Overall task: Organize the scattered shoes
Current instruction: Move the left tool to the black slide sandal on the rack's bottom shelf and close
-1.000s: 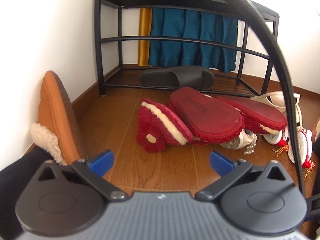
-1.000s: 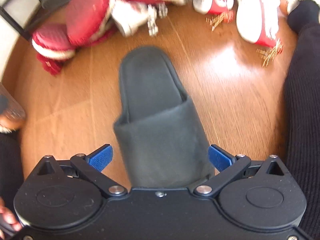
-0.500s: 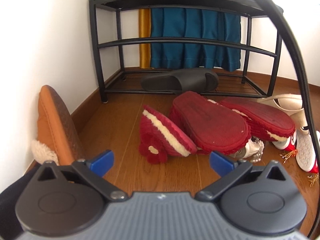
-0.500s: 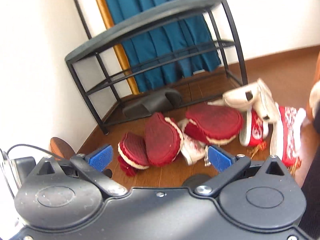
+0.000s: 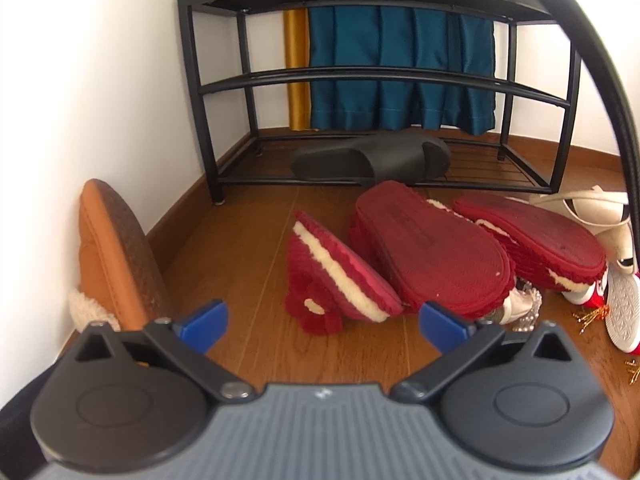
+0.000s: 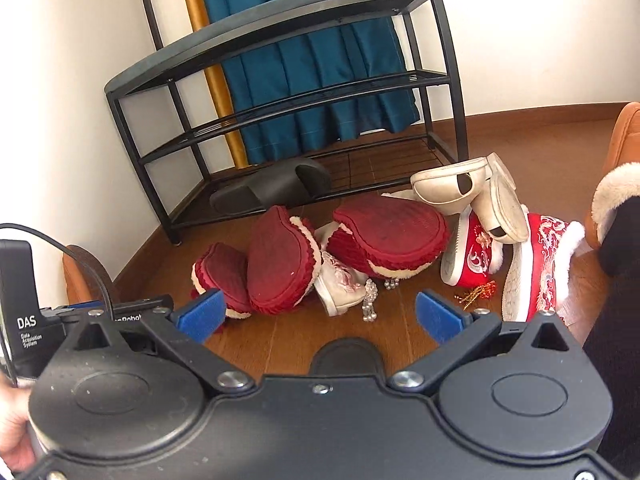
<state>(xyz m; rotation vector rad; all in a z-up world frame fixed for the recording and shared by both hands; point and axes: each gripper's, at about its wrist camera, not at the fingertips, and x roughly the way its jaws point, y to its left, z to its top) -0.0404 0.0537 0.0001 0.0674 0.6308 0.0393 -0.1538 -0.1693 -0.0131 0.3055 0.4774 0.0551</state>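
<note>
Both sets of fingers point(image 5: 322, 322) point(image 6: 318, 314) spread and empty before red slippers point(image 6: 280, 268) heaped against the shoe rack point(image 6: 280, 60), black slide point(image 6: 272, 190) on its bottom shelf; risk of toppling the leaning pile.
</note>
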